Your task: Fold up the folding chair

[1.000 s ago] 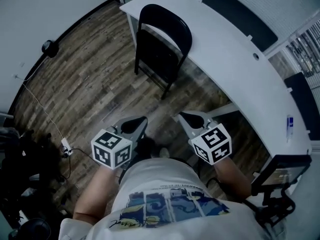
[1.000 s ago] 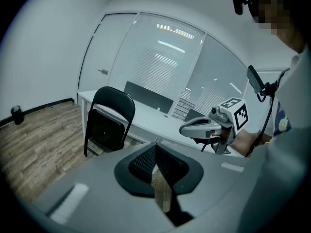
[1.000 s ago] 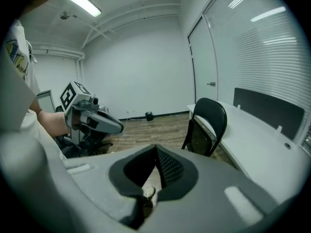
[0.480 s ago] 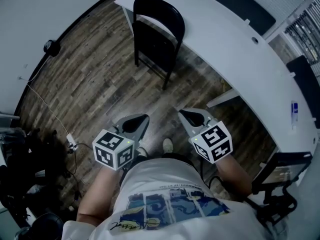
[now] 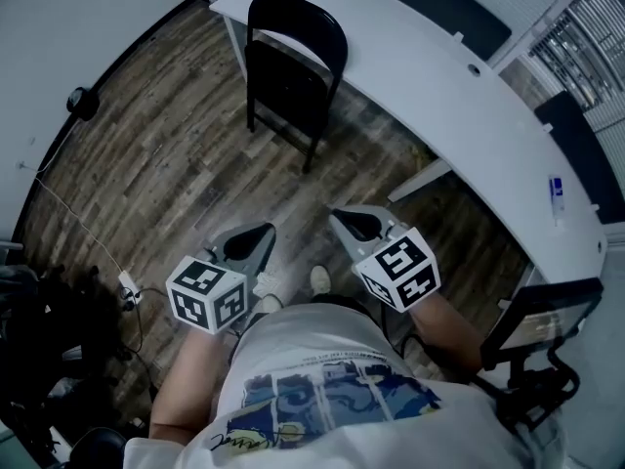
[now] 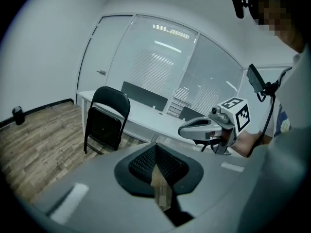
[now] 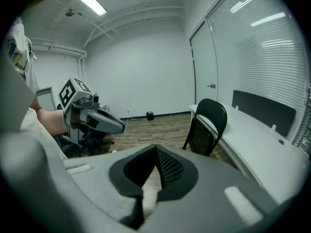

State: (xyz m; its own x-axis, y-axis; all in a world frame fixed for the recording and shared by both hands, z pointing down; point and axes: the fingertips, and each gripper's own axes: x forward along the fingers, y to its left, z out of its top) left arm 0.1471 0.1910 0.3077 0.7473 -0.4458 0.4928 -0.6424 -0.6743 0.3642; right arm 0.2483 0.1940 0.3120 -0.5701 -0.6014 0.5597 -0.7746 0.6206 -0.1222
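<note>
**Both grippers shut and empty, chair still unfolded**

Head view: folding chair stands open on the wood floor, at about 12 o'clock from the person, well apart from both grippers. Its back is toward the white table and its seat is down. The table runs in a curve from 12 o'clock round to 4 o'clock, and the chair's backrest sits just beside the table's near corner.

Left gripper is at 7 o'clock of the frame centre, jaws pressed together with nothing between them. Right gripper is at 5 o'clock, jaws also pressed together and empty. Both point up-frame toward the chair and sit near each other, not touching. Each gripper view shows the chair ahead and clear of the jaw tips.

Shoes show on the floor between the grippers. A cable trails along the floor at 9 o'clock, and a small black object sits by the wall at 10 o'clock.
</note>
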